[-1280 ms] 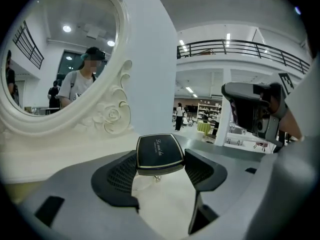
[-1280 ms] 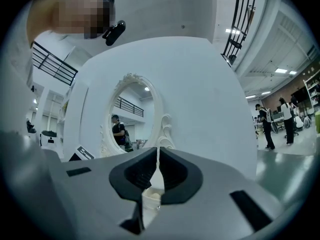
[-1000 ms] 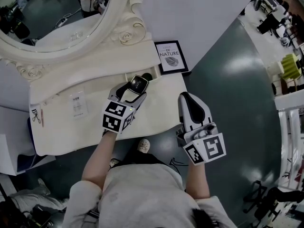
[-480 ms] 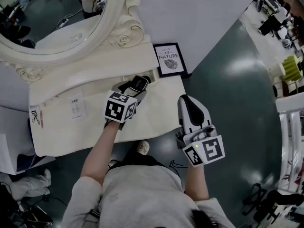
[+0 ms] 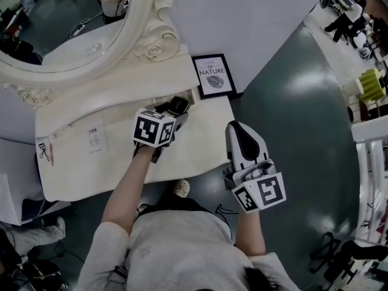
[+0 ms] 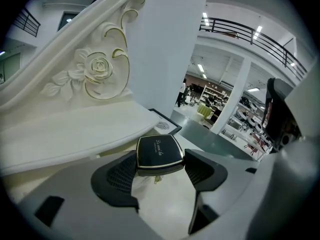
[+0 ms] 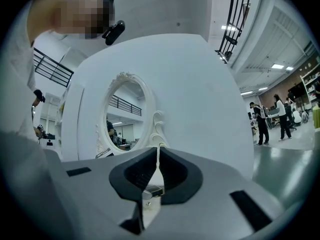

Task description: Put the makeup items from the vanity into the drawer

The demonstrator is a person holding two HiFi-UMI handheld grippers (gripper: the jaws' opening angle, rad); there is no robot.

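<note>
Left tool (image 5: 172,115) with compact (image 6: 160,153) nearer mirror (image 5: 66,23)

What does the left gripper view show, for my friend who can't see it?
The left claw grips a black compact with a gold rim, squeezed between its two dark jaws. Behind it are a cream vanity top and a white mirror frame carved with a rose, with a small framed picture farther back.

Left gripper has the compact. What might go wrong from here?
The left gripper pinches the black compact only by its near end, most of it sticking out past the jaws, so it may pivot or slip. The framed print stands close ahead; a forward swing might knock it.
</note>
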